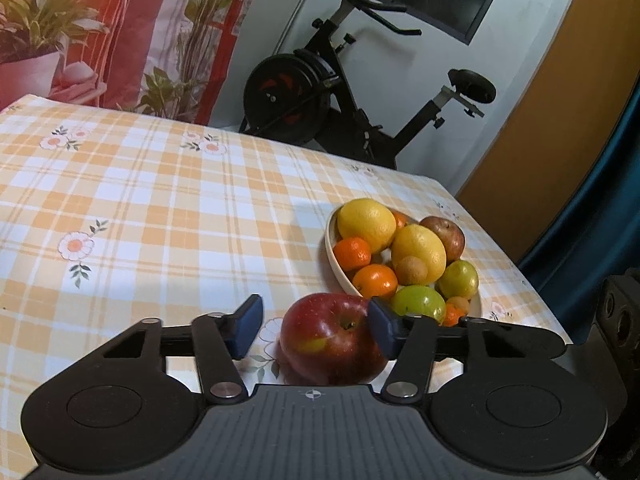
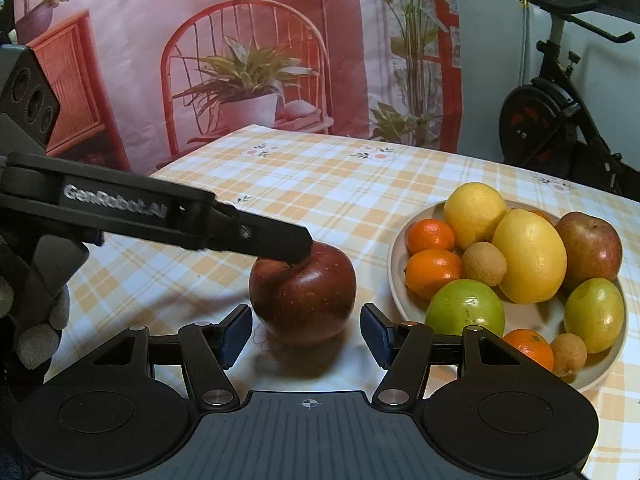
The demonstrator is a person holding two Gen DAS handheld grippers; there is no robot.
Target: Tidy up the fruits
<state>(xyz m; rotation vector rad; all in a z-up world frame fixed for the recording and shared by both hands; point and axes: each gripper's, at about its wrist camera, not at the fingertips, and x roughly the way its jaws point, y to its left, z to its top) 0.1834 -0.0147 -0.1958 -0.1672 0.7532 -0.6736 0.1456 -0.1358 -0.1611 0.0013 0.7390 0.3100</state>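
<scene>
Fingers (image 1: pixel 248 326) of the left gripper (image 1: pixel 314 320) stand parted around the red apple (image 1: pixel 332 344), not yet clamped. In the left wrist view the right-hand pad looks to be touching the apple's flank, while the left-hand pad is clear of it, with tablecloth (image 1: pixel 160 220) showing in the gap. The right gripper (image 2: pixel 306 332) is also released. Its pads flank empty space just short of the apple, and it holds nothing.

The apple sits on the cloth just beside the plate (image 2: pixel 396 280), which is already heaped with lemons, mandarins, green fruit and another apple.

The step in hand looks like taking hold of the apple to carry it to the plate. To do it well, the grip should be centred first. With one pad already against the skin, closing now would likely shove the fruit sideways, toward the bare pad, before it is pinched. Shifting the gripper so both pads meet the widest girth together should stop it rolling out.

The apple is close to round, so it has no real long axis. Its stem-to-base line stands roughly upright, the stem dimple (image 1: pixel 349 325) on top and leaning a little toward the left wrist camera. A pinch across the sides, square to that line, suits it.
</scene>
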